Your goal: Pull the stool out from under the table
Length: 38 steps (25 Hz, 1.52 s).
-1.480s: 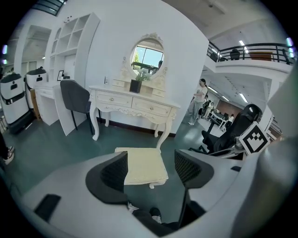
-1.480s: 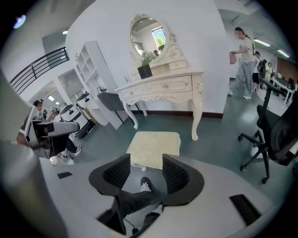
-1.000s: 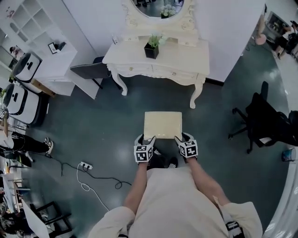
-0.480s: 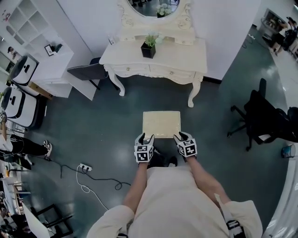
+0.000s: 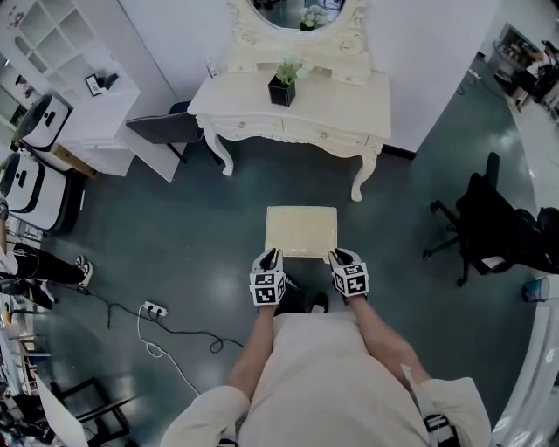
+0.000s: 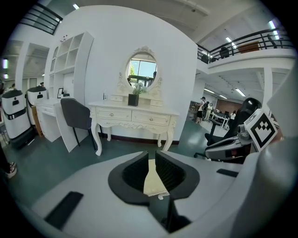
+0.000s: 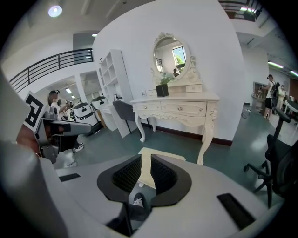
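Head view, with both gripper views. I am facing 12 o'clock, where the cream, square-seated stool stands on the dark teal floor. It is fully out from beneath the white dressing table and well apart from it, between that table and my own body. The left gripper is at the seat's near edge by its 7 o'clock corner. Its jaws are closing, and its own view shows the seat's pale edge filling the narrow gap between the ribbed black pads. The right gripper is at the 5 o'clock corner of the same edge, its jaws likewise closing, with the seat's rim pinched between the pads. On the table top stand a potted plant in a dark cube pot and, behind it, an oval mirror in a carved frame. A grey chair sits just beside the table at its 9 o'clock. A black office chair stands at my 3 o'clock, and a white power strip with its cable lies at my 9 o'clock.
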Motion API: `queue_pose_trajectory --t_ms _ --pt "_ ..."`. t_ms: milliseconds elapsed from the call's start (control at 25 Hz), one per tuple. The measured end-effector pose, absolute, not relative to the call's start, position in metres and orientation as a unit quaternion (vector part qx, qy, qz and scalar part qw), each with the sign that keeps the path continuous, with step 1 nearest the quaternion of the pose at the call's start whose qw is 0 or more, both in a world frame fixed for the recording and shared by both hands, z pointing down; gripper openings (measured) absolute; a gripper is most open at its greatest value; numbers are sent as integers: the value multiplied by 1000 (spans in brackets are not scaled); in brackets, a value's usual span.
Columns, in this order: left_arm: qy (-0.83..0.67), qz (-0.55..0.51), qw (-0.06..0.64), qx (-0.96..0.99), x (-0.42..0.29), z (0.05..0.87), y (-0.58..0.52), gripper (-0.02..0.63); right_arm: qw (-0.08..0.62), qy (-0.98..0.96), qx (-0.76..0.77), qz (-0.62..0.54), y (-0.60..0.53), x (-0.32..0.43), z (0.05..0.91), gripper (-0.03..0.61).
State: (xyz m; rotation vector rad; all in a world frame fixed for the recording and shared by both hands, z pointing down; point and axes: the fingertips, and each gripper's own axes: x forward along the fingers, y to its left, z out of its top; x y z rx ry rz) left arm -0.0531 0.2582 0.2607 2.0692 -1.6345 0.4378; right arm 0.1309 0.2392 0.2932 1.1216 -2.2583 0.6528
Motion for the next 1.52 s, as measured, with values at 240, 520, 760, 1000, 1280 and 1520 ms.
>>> queue_pose_trajectory --t_ms 240,520,760,1000,1280,1520 --pt "-601 155 233 749 -56 262 265 15 264 -838 411 245 242 132 293 49" --pt "-597 145 245 750 -56 261 268 15 273 -842 400 237 241 126 292 43" --pt "-597 144 251 748 -56 263 270 15 280 -840 398 242 245 130 296 43" --pt "-592 149 253 751 -49 266 271 15 284 -836 402 244 247 138 299 43" --pt "-589 151 254 752 -47 265 272 15 285 -835 402 245 246 139 297 43" --pt "-588 153 257 751 -47 268 274 15 285 -834 402 246 248 141 299 43"
